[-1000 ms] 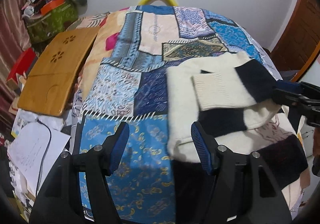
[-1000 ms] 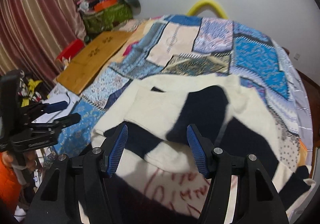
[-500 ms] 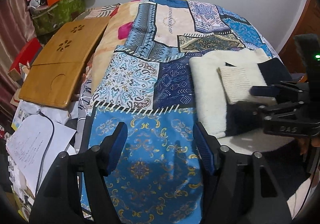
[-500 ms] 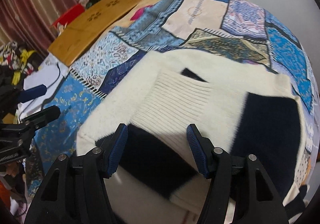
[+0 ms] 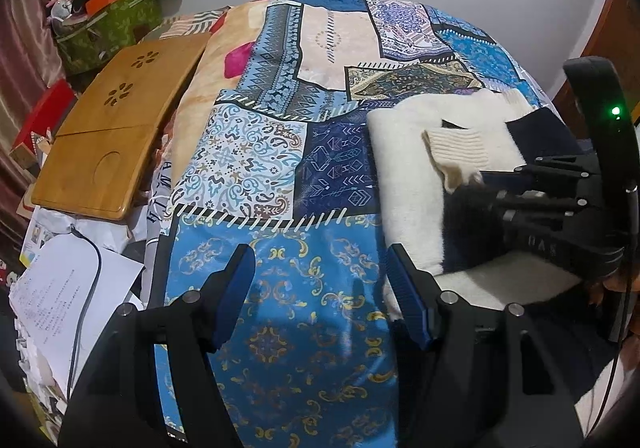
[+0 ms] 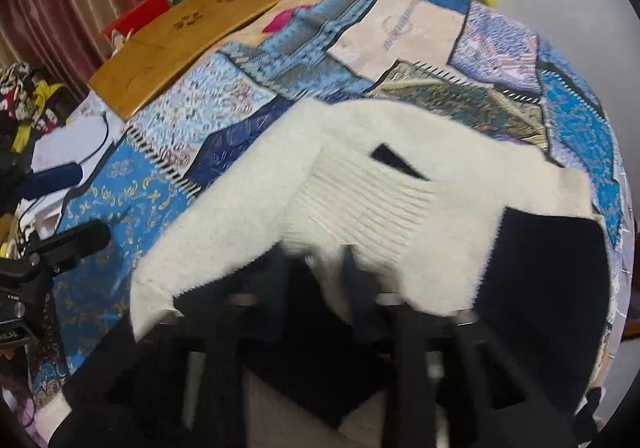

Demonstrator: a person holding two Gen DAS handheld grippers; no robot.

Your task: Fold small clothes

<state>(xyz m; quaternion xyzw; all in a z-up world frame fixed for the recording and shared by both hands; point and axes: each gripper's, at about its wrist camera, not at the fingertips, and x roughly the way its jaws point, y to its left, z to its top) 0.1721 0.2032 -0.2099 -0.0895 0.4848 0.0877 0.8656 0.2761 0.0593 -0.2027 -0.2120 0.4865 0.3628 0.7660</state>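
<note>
A cream and dark navy fuzzy sweater (image 5: 408, 176) lies partly folded on the patchwork bedspread (image 5: 280, 152), its ribbed cuff (image 5: 460, 146) on top. My left gripper (image 5: 320, 296) is open and empty, above the blue cloth to the left of the sweater. My right gripper (image 5: 486, 184) reaches into the sweater from the right, its fingers at the ribbed cuff's edge. In the right wrist view the sweater (image 6: 360, 200) fills the middle and the blurred right gripper (image 6: 316, 280) is pushed into the fabric; its jaws are hidden by blur and cloth.
A wooden lap tray (image 5: 116, 132) lies on the bed's left side. Papers and a cable (image 5: 68, 288) sit below it. A green box with clutter (image 5: 104, 20) stands at the back left. The left gripper (image 6: 60, 244) shows at the left edge of the right wrist view.
My left gripper has pulled back left off the sweater. My right gripper has moved forward and down into the sweater at the ribbed cuff.
</note>
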